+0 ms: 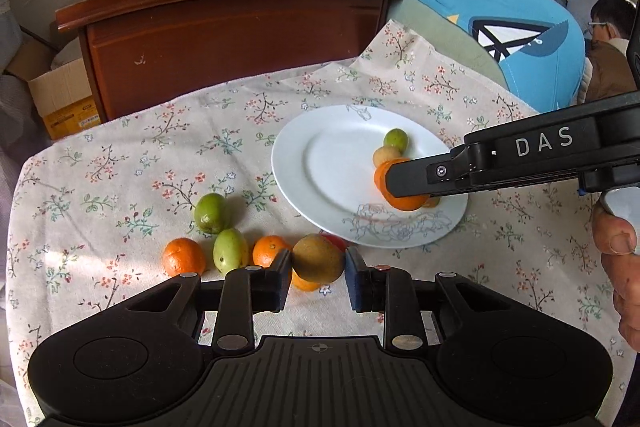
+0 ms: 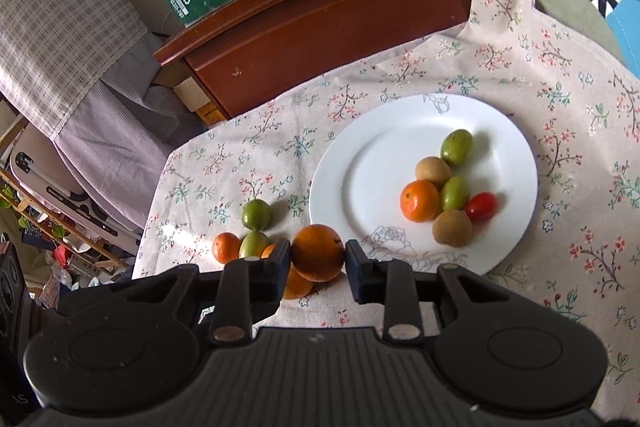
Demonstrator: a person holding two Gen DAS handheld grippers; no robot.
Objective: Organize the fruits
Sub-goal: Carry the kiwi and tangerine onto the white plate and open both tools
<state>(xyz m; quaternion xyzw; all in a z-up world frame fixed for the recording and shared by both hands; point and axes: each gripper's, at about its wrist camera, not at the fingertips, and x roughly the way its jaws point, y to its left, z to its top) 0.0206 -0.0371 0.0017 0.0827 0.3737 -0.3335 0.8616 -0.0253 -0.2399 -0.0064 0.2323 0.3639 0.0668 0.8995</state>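
Now, left gripper (image 1: 318, 277): clamped on a brown kiwi-like fruit (image 1: 318, 258), lower centre.
Right gripper (image 2: 318, 269): pinching an orange (image 2: 317, 253) beside the plate (image 2: 360, 163).
Handling: light, round, bruisable; grip across the widest middle, gently.

Bright daylight, soft shadows, sharp focus, fisheye-bent dark edges.

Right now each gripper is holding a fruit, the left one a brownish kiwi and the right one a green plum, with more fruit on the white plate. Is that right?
Nearly. The right gripper is shut on an orange, not a green plum, as the right wrist view shows. The rest holds: the left gripper grips a brownish kiwi, and more fruit lies on the white plate.
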